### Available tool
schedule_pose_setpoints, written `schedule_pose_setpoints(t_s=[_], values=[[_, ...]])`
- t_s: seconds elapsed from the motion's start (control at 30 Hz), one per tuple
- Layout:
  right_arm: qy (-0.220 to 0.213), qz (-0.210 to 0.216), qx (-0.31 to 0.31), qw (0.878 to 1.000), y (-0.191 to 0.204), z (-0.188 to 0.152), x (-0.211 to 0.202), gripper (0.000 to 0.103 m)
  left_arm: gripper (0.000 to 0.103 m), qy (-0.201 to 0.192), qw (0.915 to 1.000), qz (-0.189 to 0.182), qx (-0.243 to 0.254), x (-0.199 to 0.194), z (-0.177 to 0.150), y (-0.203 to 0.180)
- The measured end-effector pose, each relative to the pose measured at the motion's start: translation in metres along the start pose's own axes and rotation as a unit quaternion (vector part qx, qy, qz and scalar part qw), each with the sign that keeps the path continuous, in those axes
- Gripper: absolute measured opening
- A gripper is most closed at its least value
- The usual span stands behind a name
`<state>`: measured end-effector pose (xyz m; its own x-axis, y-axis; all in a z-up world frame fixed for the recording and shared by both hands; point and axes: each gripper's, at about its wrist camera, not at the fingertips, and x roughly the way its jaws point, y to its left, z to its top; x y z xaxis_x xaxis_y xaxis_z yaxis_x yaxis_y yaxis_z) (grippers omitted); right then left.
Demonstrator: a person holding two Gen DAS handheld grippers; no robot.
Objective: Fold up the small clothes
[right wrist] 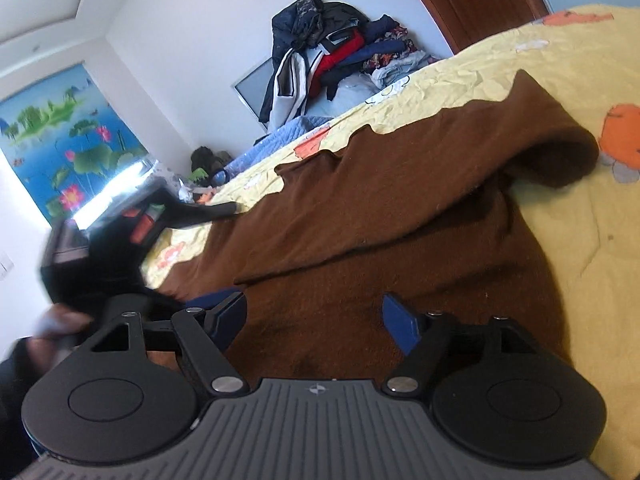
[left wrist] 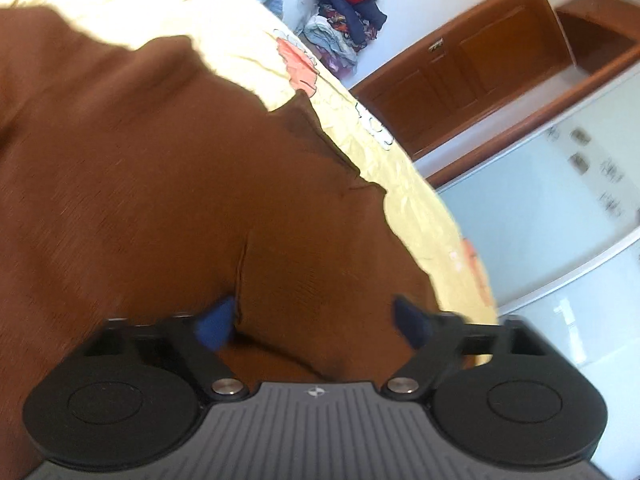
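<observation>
Pretty roomy on my right: the yellow bedsheet (right wrist: 580,264) lies bare past the brown garment (right wrist: 360,208), nothing in the way. My left tongs (right wrist: 100,240) sit at the garment's far left edge, so that side's crowded. The clothes pile (right wrist: 336,52) blocks the far end of the bed. The folded flap looks raised, though it's blurry.

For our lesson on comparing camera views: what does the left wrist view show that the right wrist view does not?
Only the left wrist view: a wooden cabinet and a pale glass panel.

Only the right wrist view: a lotus picture on the wall, the garment's folded-over flap, and the left claw seen from outside.

Both: the brown garment on the yellow bedsheet, and the clothes pile.
</observation>
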<state>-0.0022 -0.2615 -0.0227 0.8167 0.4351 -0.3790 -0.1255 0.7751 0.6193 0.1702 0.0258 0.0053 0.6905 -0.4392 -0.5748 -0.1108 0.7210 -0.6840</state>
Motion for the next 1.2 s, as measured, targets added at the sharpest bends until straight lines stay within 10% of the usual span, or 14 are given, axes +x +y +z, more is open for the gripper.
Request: schedule_pose_setpoints(t_s=[0.03,0.07,0.43,0.73,0.83,0.97,1.07,1.2], values=[[-0.002,0.003,0.005,1.0,-0.001,0.0,-0.001,0.076,0.008,0.013,0.9998,0.013,0.007,0.008,0.001,-0.002],[-0.002,0.005,0.007,1.0,-0.002,0.001,0.0,0.076,0.005,0.025,0.999,0.032,0.015,0.016,0.002,-0.004],[-0.002,0.009,0.008,1.0,0.0,0.001,0.008,0.078,0.004,-0.144,0.9691,0.081,0.183,-0.059,0.036,-0.022],[0.001,0.007,0.001,1.0,0.003,0.002,0.011,0.081,0.005,-0.108,0.9676,0.181,0.139,-0.054,0.038,0.066],[0.018,-0.002,-0.016,1.0,0.008,0.011,0.014,0.082,0.008,-0.122,0.9626,0.201,0.135,-0.066,0.04,0.058],[-0.024,-0.014,-0.045,0.999,0.017,0.052,0.004,0.095,0.016,-0.238,0.9351,0.221,0.142,-0.125,0.022,0.036],[-0.051,-0.041,-0.055,0.996,0.016,0.09,0.017,0.103,0.061,-0.211,0.9518,0.143,0.17,-0.118,0.022,0.022],[-0.019,-0.053,-0.018,0.998,0.009,0.126,0.065,0.101,0.063,-0.134,0.9615,0.102,0.217,-0.065,0.017,0.008]])
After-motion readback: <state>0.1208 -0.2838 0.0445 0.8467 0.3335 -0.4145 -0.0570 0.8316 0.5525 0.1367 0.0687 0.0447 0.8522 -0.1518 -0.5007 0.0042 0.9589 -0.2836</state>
